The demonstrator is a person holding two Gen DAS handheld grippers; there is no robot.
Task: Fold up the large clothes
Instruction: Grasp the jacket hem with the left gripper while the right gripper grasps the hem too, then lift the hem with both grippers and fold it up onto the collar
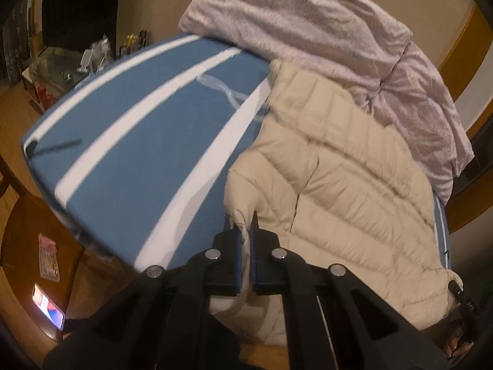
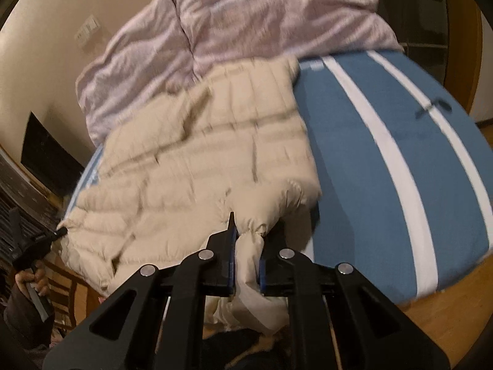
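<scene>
Both tongs clamped on the cream puffer jacket (image 1: 339, 166), near hem edge. It's spread across the blue striped bed (image 1: 129, 129), hem toward me at 6 o'clock, collar end out at 12 under the edge of the lilac duvet (image 1: 308, 30).

Left gripper (image 1: 245, 231): jaws nearly shut, thin pinch of fabric btwn the pads, at the jacket's left hem corner. Right gripper (image 2: 249, 234): also closed down, fatter wad of padded fabric bunched in it, at the right hem corner.

Step, my read: grab done, start of the lift for the first fold, hem up toward 12. Next move needs both corners carried evenly w/ the hem taut, laid over toward the collar w/o dragging the body along the sheet. Puffy fill = slippery, the thin left pinch could slide out.

Can't see:
- sleeves, prob tucked under or folded in, can't tell
- collar end, partly buried by duvet at 12–1
- fabric hanging below the jaws, cut off by my own tong frames at 6
- right view is motion-blurred, quilting detail smeared
- other hand (image 2: 30, 280) only a sliver at 8 in right view
</scene>
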